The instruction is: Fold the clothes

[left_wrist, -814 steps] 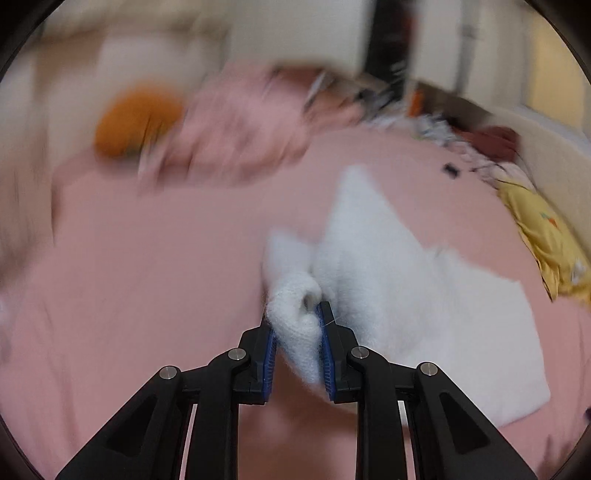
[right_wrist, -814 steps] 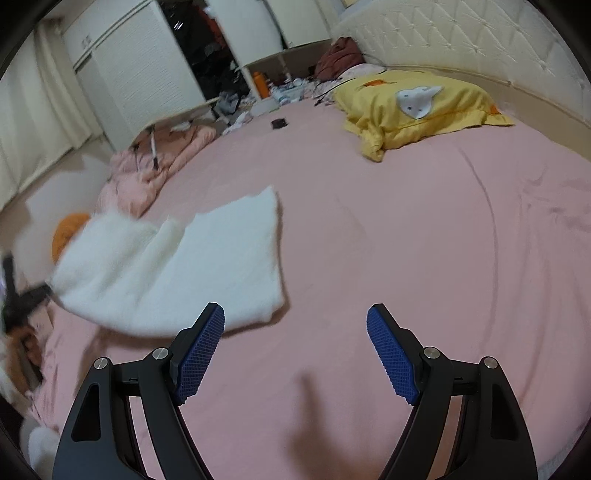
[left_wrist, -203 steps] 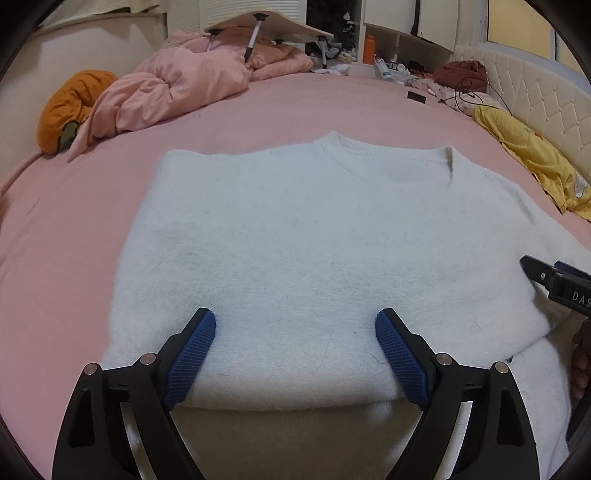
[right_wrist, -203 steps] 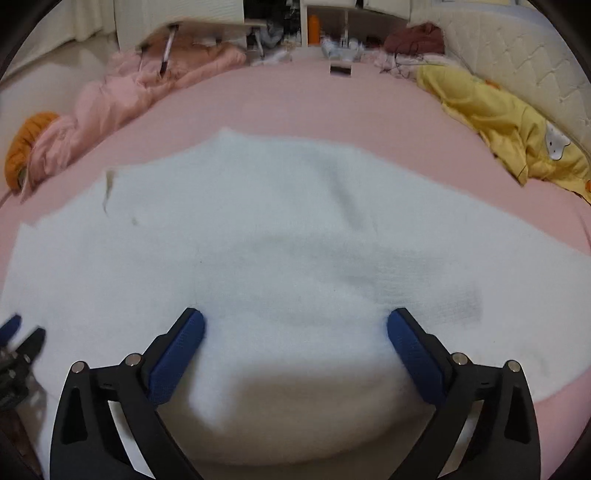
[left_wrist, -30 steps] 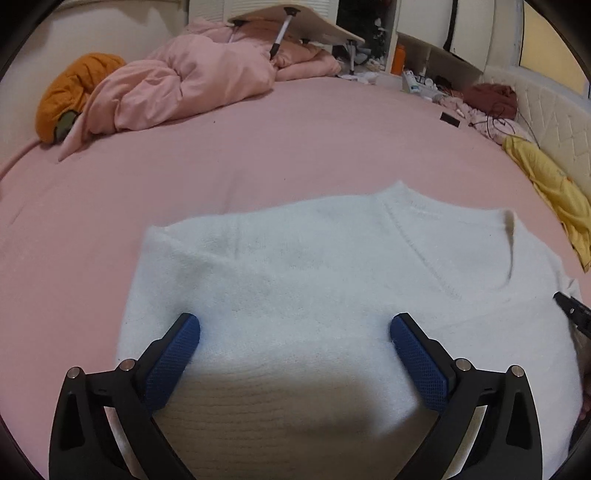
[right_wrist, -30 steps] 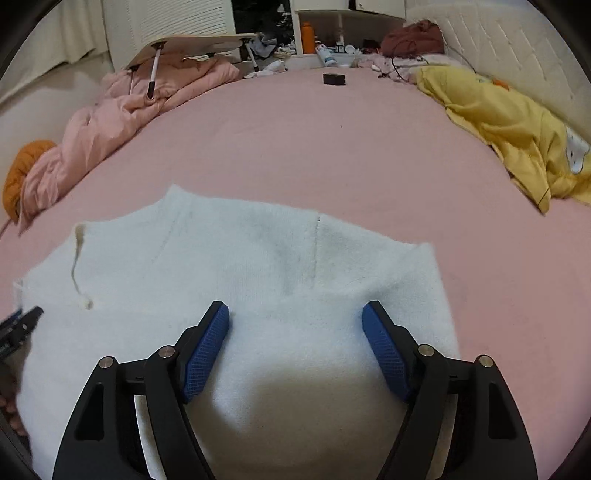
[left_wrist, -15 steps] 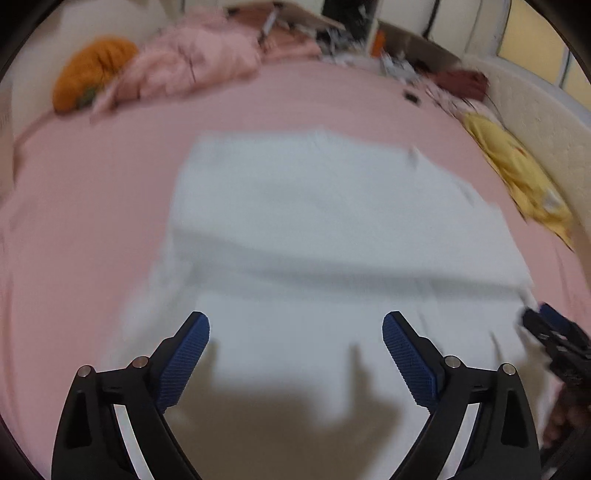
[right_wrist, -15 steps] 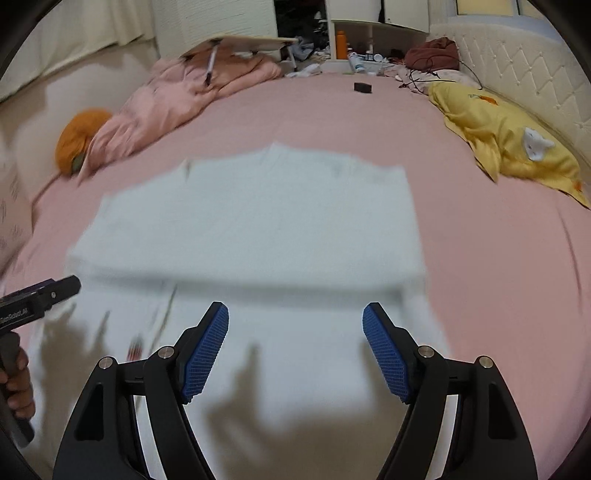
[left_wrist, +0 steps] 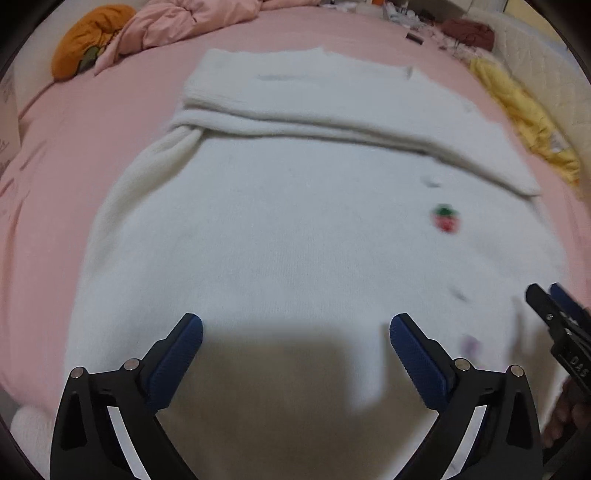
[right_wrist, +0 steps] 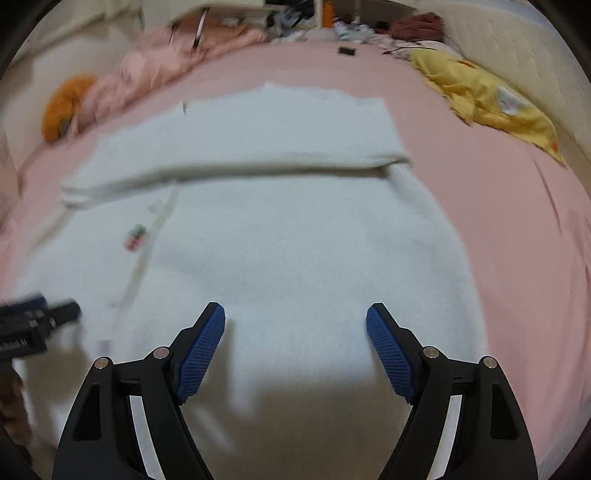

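Observation:
A white knitted sweater [left_wrist: 295, 221] lies spread on the pink bed [left_wrist: 55, 177], its far part folded over into a band [left_wrist: 332, 107] across its width. A small strawberry patch [left_wrist: 447, 218] shows on the lower body, also in the right wrist view as the strawberry patch [right_wrist: 135, 236]. My left gripper [left_wrist: 295, 328] hovers over the near part of the sweater, jaws opening, nothing between them. My right gripper [right_wrist: 295, 317] hangs over the sweater [right_wrist: 295, 240] beside it, jaws also opening and empty. Each gripper shows at the edge of the other's view: right gripper [left_wrist: 554, 306], left gripper [right_wrist: 44, 312].
An orange cushion [left_wrist: 86, 37] and a heaped pink duvet [left_wrist: 184, 18] lie at the far left. A yellow pillow [right_wrist: 487, 99] rests along the padded headboard [right_wrist: 517, 44] at the right. A small black object [right_wrist: 347, 51] and clutter sit at the far edge.
Both grippers have drawn back from the far folded part toward the near side of the sweater. More of the sweater body and the strawberry patch have come into view. Both stay empty.

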`<move>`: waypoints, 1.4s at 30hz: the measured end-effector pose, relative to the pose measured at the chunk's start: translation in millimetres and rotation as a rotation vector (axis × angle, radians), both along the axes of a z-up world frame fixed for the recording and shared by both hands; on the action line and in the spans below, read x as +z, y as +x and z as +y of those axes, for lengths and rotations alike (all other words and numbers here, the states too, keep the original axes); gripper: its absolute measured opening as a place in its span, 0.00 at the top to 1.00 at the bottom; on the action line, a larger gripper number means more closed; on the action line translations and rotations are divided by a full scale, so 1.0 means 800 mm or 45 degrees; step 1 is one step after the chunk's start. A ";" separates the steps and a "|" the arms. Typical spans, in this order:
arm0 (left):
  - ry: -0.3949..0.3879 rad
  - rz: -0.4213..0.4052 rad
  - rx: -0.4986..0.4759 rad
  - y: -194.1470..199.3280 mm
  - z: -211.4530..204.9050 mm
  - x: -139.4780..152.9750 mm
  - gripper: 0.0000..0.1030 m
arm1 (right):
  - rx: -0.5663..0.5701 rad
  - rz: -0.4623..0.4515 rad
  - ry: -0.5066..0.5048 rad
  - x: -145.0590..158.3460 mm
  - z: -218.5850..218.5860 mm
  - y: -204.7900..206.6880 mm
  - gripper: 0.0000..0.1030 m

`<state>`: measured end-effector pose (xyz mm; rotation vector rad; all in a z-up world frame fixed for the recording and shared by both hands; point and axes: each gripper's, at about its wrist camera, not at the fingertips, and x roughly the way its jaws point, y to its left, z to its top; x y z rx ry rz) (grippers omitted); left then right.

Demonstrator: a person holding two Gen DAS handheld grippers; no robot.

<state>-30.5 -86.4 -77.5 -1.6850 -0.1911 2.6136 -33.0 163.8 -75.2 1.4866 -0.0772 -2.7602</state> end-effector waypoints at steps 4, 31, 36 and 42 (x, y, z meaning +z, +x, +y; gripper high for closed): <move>-0.028 0.006 -0.027 0.062 0.006 0.040 0.01 | -0.014 -0.020 0.030 0.028 0.001 0.046 0.23; 0.226 -0.141 -0.004 0.153 -0.001 0.021 0.13 | 0.022 -0.111 -0.056 0.037 0.003 0.132 0.23; 0.245 -0.106 -0.022 0.120 -0.051 0.048 0.13 | -0.006 -0.213 -0.215 0.029 0.040 0.112 0.23; 0.352 -0.263 0.027 0.076 -0.163 0.045 0.10 | -0.221 -0.317 -0.348 0.024 0.142 0.089 0.23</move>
